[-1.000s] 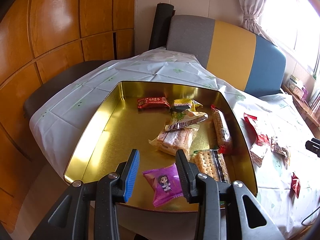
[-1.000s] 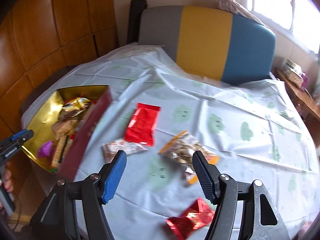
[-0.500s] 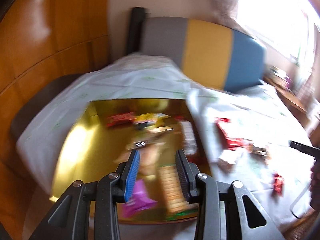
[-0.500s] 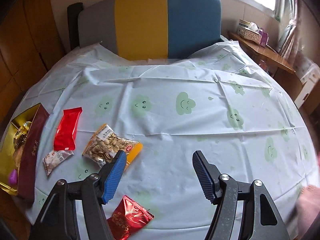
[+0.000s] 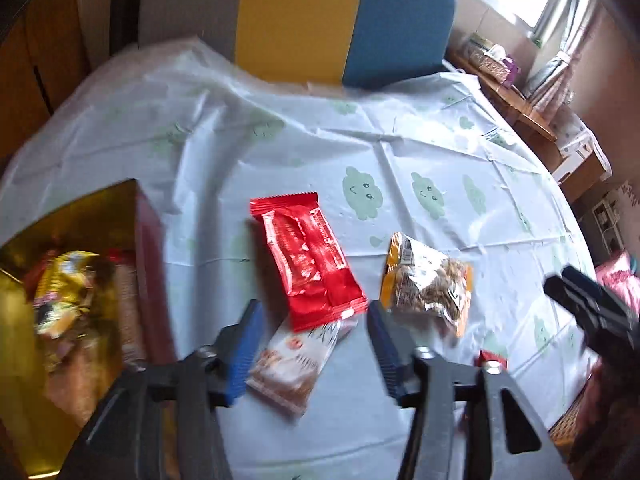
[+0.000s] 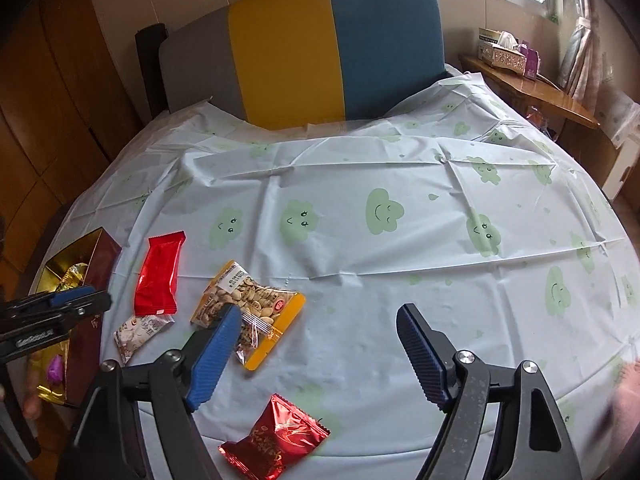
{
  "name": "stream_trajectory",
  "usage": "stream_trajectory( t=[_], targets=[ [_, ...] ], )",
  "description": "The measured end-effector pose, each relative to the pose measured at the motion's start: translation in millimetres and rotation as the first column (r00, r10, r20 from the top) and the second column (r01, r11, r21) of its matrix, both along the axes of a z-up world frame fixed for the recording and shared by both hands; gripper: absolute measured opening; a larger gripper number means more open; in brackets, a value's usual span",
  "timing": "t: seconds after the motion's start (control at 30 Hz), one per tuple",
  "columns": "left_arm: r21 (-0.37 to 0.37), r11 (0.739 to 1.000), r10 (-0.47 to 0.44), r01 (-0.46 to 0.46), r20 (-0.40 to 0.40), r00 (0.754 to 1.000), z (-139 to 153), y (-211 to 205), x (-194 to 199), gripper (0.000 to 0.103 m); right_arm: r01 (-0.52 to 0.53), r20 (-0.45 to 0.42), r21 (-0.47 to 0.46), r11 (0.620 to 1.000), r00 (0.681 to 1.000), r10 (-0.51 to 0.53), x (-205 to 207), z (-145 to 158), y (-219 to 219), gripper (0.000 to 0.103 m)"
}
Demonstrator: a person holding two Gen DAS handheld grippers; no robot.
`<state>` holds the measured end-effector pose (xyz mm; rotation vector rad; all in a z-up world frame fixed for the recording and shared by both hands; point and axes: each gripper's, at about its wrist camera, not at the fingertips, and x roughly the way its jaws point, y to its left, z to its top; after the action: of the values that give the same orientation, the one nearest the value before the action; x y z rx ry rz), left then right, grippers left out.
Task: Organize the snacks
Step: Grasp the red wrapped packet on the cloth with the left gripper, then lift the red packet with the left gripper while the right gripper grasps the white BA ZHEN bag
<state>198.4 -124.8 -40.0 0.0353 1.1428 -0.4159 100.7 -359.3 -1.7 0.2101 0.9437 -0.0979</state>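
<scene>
Left gripper (image 5: 314,344): jaws had just been opening and stood apart, gripping nothing; a pale snack packet (image 5: 296,360) lay on the cloth between the blue pads, untouched as far as the blurred view showed.
Right gripper (image 6: 320,354): jaws had also just been opening, wide apart and empty, over bare cloth; the left pad overlapped the near end of the nut bag in view.
Pale snack packet: partly under the near end of the long red packet (image 5: 308,260).
Nut bag (image 6: 248,308): orange-edged, clear front, just right of the long red packet.
Small red foil packet (image 6: 276,436): near the table's front edge, apart from the others.
Gold tin (image 6: 76,252): at the left edge of the table, dark red outside, several snacks already inside.
Tablecloth (image 6: 400,280): pale, printed with green smiling clouds.
Chair (image 6: 336,48): grey, yellow and blue back, beyond the table.
</scene>
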Motion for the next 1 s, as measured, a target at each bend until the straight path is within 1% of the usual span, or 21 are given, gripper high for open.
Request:
stream_trajectory(
  t=[0.07,0.1,0.17,0.33,0.4,0.47,0.5,0.53,0.57,0.6,0.63,0.7,0.77,0.9,1.0],
  targets=[
    [-0.009,1.000,0.029,-0.030,-0.028,0.999,-10,-6,15,0.080,-0.010,0.004,-0.010,1.000,1.000,0.010,0,1,2,0.081],
    [-0.010,0.999,0.045,-0.046,-0.034,0.998,-13,-8,22,0.082,-0.014,0.010,-0.012,1.000,1.000,0.014,0,3,3,0.081],
    [-0.001,0.998,0.057,-0.057,-0.030,0.998,-17,-15,30,0.083,-0.020,0.021,-0.003,1.000,1.000,0.020,-1,5,3,0.081],
    [0.075,0.995,0.075,-0.070,-0.059,0.995,-39,-28,54,0.083,-0.012,0.033,0.024,1.000,0.999,0.011,-1,8,0,0.082],
    [0.093,0.993,0.072,-0.066,-0.067,0.995,-46,-32,59,0.083,-0.008,0.034,0.029,1.000,0.999,0.007,-1,9,-1,0.082],
    [0.118,0.990,0.091,-0.082,-0.078,0.993,-54,-34,62,0.082,-0.007,0.033,0.029,1.000,0.999,0.006,-1,9,-1,0.082],
    [0.129,0.988,0.093,-0.083,-0.069,0.993,-55,-36,62,0.081,-0.007,0.033,0.028,1.000,0.999,0.006,-1,8,-1,0.082],
    [0.150,0.985,0.094,-0.086,-0.044,0.995,-55,-37,60,0.071,-0.007,0.033,0.027,1.000,0.999,0.006,-1,8,-1,0.082],
    [0.174,0.981,0.095,-0.090,-0.018,0.995,-54,-39,58,0.056,-0.007,0.033,0.023,1.000,0.999,0.006,-1,8,-1,0.082],
    [0.189,0.978,0.093,-0.092,0.001,0.996,-53,-39,57,0.052,-0.007,0.033,0.019,1.000,0.999,0.006,-1,8,-1,0.082],
    [0.184,0.979,0.083,-0.083,0.006,0.997,-52,-39,55,0.048,-0.006,0.032,0.015,1.000,0.999,0.006,-1,8,-1,0.082],
    [0.168,0.984,0.063,-0.062,0.000,0.998,-49,-37,51,0.046,-0.006,0.029,0.010,1.000,1.000,0.005,-1,7,-2,0.082],
    [0.154,0.986,0.063,-0.067,0.025,0.998,-41,-31,40,0.046,0.001,0.025,0.005,1.000,1.000,-0.001,0,6,-3,0.082],
    [0.144,0.989,0.011,-0.031,0.139,0.990,-14,-27,2,0.046,0.014,0.016,0.003,1.000,1.000,-0.014,0,4,-5,0.082],
    [0.135,0.990,-0.068,0.039,0.219,0.973,3,-25,-40,0.046,0.012,0.006,-0.003,1.000,1.000,-0.012,0,2,-5,0.082]
  ],
)
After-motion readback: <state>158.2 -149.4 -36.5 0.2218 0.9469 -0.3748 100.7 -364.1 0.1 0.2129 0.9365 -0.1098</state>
